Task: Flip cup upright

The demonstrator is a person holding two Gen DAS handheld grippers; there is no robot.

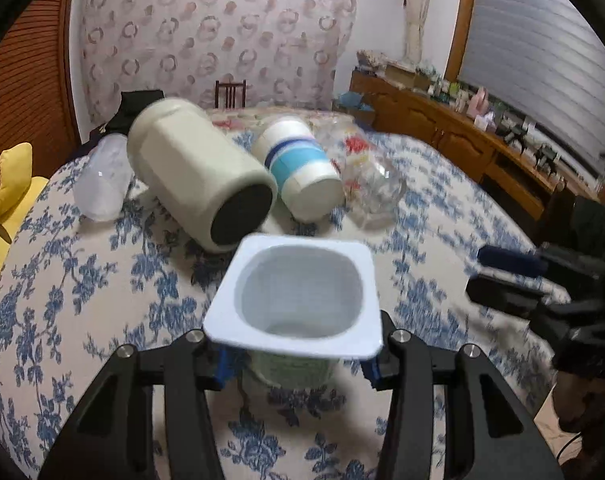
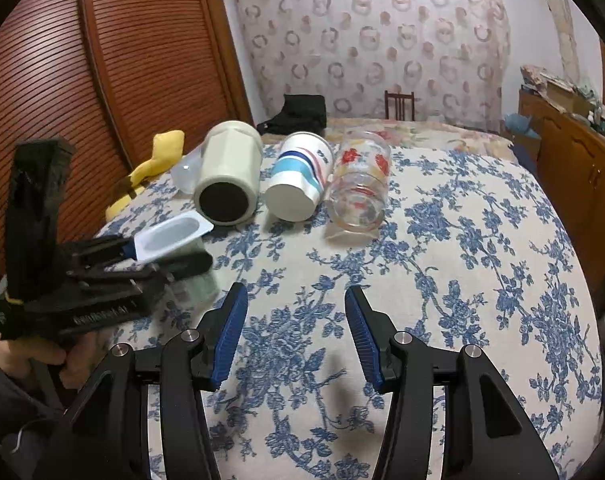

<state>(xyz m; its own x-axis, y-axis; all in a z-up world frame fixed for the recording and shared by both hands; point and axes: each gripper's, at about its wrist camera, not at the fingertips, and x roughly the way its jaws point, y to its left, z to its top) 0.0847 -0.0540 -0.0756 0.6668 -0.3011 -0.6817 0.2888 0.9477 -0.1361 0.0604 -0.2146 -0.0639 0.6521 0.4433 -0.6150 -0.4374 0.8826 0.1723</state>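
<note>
A white plastic yogurt cup (image 1: 298,300) with a square rim is held upright, mouth up, between the fingers of my left gripper (image 1: 296,364), just above the bedspread. It also shows in the right wrist view (image 2: 170,238), tilted, in the left gripper (image 2: 158,264) at the left. My right gripper (image 2: 296,336) is open and empty over the blue-flowered bedspread (image 2: 442,260); it shows at the right edge of the left wrist view (image 1: 502,276).
Behind lie a cream tumbler (image 2: 228,172), a white cup with blue bands (image 2: 300,176), a flowered glass (image 2: 358,184) and a clear plastic cup (image 1: 102,178), all on their sides. A yellow plush toy (image 2: 150,168) lies at the left. A wooden sideboard (image 1: 462,136) stands right.
</note>
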